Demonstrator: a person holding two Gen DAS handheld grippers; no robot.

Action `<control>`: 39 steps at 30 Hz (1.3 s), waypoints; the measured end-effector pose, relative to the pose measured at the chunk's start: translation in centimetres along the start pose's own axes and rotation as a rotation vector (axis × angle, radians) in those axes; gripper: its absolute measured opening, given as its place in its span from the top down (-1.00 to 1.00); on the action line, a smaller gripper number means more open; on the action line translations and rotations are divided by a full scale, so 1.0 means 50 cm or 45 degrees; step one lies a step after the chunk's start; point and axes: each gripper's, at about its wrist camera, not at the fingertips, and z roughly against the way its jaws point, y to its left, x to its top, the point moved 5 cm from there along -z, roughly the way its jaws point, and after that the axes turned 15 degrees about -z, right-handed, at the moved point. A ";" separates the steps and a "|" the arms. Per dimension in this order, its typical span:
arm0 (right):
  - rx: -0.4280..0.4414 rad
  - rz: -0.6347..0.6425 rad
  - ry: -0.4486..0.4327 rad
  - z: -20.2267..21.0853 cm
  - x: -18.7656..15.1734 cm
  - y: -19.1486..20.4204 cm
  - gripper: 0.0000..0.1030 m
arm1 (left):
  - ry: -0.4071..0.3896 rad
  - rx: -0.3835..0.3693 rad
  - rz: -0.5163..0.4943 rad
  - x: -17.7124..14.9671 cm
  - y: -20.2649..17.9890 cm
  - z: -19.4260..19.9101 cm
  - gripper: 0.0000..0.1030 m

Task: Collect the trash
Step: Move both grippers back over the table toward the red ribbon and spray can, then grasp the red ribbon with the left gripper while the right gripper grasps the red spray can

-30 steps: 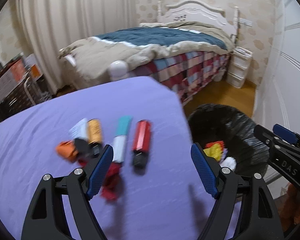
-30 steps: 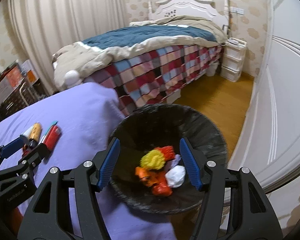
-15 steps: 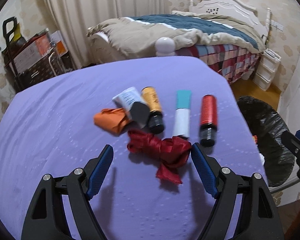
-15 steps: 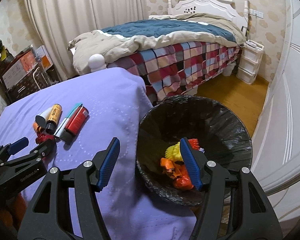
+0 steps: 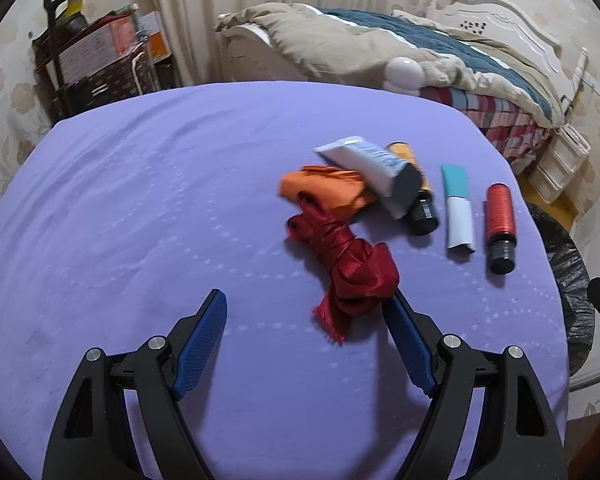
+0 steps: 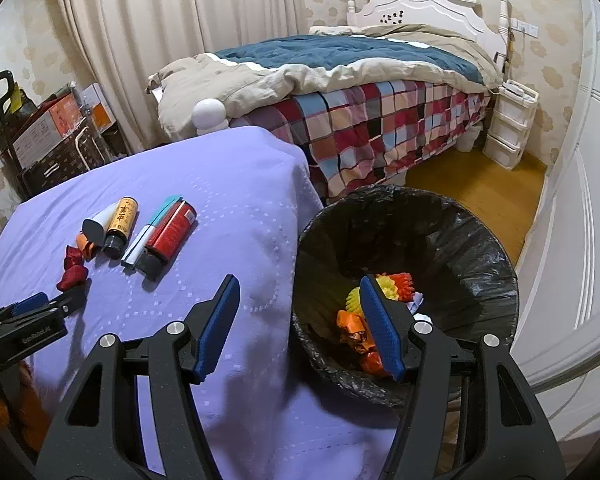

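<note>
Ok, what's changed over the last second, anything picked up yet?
Nothing picked up. The left gripper swung away from the trash bin and closed in on the red cloth scrap, jaws open and empty. The right gripper drifted from over the bin toward the table edge. Tubes and scraps haven't moved.

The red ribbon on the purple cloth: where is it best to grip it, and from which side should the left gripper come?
Probably grip the red ribbon at its thick knotted bunch, coming from above with the open left gripper. That bunch stands highest off the purple cloth; the far end touches the orange wrapper, so grip the near end.
</note>
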 end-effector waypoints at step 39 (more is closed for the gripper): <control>0.098 0.106 0.076 -0.041 -0.014 0.139 -0.18 | -0.091 -0.088 -0.105 0.010 0.045 0.003 0.47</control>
